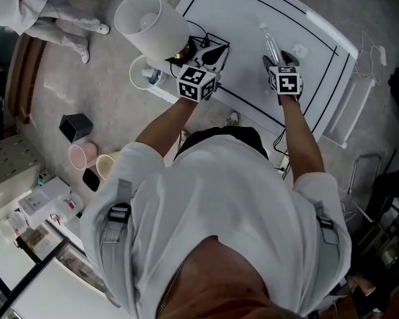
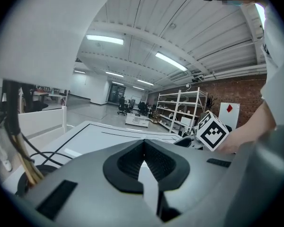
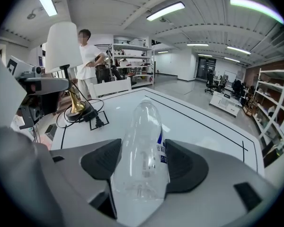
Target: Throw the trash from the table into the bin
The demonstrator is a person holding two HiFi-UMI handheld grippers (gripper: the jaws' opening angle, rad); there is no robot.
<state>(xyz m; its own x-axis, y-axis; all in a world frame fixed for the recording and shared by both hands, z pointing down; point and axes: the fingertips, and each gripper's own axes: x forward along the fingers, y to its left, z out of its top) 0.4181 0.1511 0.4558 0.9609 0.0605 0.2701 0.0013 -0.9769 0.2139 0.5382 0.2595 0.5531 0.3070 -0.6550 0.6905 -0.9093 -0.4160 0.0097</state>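
Note:
A clear plastic bottle [image 3: 141, 145] with a blue-printed label sits lengthwise between the pads of my right gripper [image 3: 142, 161], which is shut on it. In the head view the bottle [image 1: 269, 40] sticks out past that gripper [image 1: 279, 58] over the white table [image 1: 319, 58]. My left gripper [image 1: 215, 52] hovers by the lamp's base at the table's left edge; its jaws [image 2: 144, 145] are shut with nothing in them. A round white bin [image 1: 138, 72] stands on the floor beside the table, partly hidden by the lampshade.
A lamp with a white shade [image 1: 150, 21] and brass base [image 3: 76, 106] stands at the table corner with black cables [image 3: 95, 119]. A black box [image 1: 75, 126] and two cups [image 1: 84, 155] lie on the floor. A person [image 3: 91, 56] stands beyond the lamp.

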